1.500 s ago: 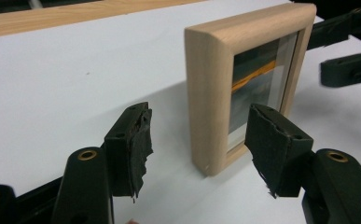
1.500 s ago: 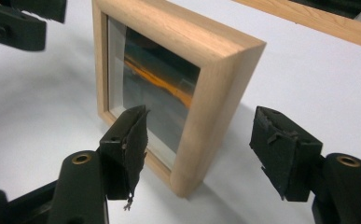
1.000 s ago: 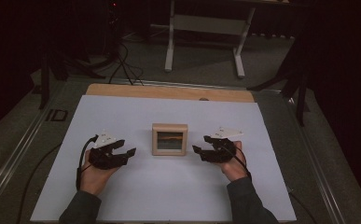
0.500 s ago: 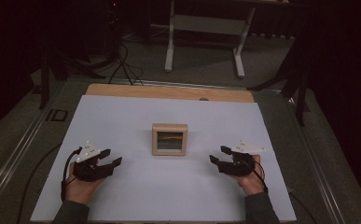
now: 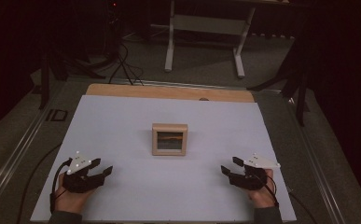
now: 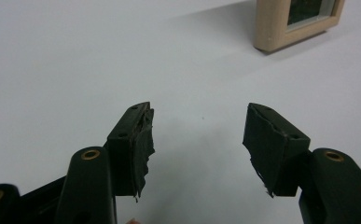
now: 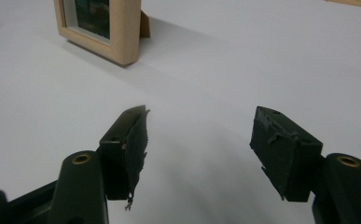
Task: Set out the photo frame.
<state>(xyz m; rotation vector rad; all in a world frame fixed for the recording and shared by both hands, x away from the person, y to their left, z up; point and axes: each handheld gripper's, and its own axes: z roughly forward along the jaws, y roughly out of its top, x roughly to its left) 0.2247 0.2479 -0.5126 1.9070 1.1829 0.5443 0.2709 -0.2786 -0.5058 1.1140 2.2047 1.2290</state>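
Picture frame (image 5: 170,139): light wood, small, standing upright at the middle of the white counter (image 5: 122,121), facing the person. Left gripper (image 5: 104,171): near the counter's front left corner, well apart from the frame, jaws spread wide with nothing between. Right gripper (image 5: 230,165): near the front right corner, well apart from the frame, jaws likewise spread, empty.

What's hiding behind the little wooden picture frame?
Behind the picture frame a brown stand piece sticks out, propping it upright on the white table. The rest of its back is covered by the frame itself.
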